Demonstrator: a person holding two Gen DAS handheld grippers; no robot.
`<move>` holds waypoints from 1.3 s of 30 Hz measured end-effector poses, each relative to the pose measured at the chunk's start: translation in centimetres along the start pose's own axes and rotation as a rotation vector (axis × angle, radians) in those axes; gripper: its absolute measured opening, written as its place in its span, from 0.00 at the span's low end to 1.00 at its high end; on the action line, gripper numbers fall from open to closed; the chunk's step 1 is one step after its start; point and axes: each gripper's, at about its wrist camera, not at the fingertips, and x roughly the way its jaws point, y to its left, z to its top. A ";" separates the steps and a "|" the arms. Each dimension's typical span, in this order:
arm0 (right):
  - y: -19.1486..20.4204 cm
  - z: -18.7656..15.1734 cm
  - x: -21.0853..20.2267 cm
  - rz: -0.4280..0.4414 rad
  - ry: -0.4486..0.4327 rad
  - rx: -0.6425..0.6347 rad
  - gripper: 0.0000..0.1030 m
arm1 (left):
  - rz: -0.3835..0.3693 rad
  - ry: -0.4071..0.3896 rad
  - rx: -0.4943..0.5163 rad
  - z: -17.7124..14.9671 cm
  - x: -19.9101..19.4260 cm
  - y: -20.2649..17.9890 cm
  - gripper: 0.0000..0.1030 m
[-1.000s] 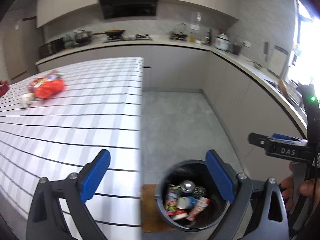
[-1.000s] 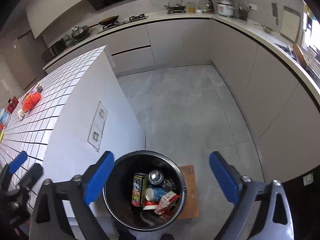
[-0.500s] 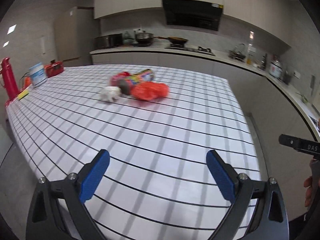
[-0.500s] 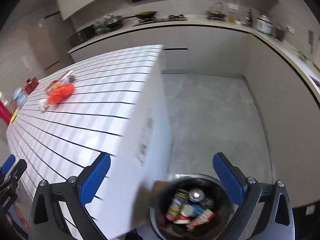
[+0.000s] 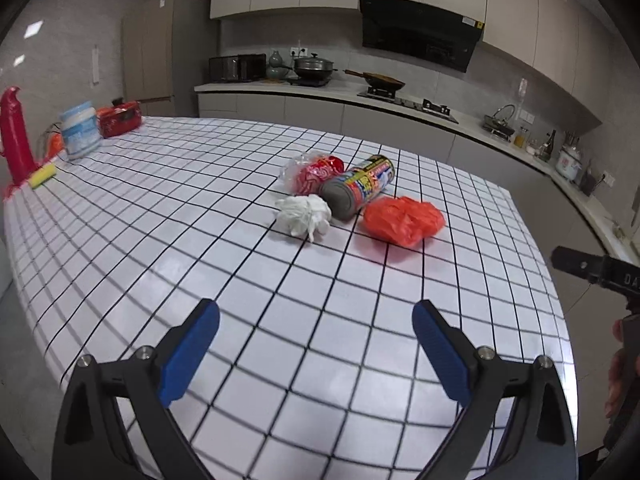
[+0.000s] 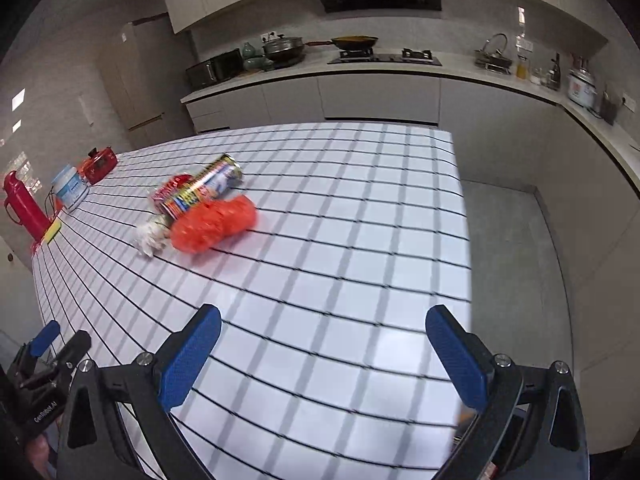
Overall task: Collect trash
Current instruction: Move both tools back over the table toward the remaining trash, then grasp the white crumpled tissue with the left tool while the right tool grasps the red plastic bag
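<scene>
Swung from bin to counter; both hand-held grippers open, empty; can, wad, orange bag ahead, next pickup pending.

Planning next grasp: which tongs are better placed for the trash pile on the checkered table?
Left, probably. The left tongs are open and face the crumpled white tissue nearly straight on; for the open right tongs the pile sits far left.

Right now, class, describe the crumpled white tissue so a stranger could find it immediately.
Find the white grid-lined table. Near its middle sits a small trash cluster. The crumpled white tissue is its only white piece, beside the lying can, nearer the camera than the red-printed wrapper.
</scene>
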 end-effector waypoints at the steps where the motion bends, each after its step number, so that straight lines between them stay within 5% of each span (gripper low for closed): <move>1: 1.0 0.6 0.7 0.008 0.000 0.001 1.00 | -0.009 0.002 -0.002 0.5 0.5 0.5 0.93; 6: 4.7 2.9 3.9 0.032 0.008 0.022 0.94 | -0.059 0.024 0.006 2.5 3.5 2.0 0.82; 17: 7.5 5.3 10.3 0.059 0.077 0.096 0.85 | -0.090 0.074 0.012 4.5 8.4 5.3 0.80; 27: 7.4 6.2 17.2 0.102 0.180 0.115 0.84 | -0.118 0.091 0.010 5.7 10.4 6.8 0.80; 30: 7.5 6.0 17.6 0.088 0.166 0.101 0.64 | -0.142 0.098 0.024 6.0 11.3 5.9 0.80; 39: 3.7 7.0 17.4 -0.013 0.129 0.143 0.61 | -0.169 0.131 0.073 7.4 14.6 3.0 0.80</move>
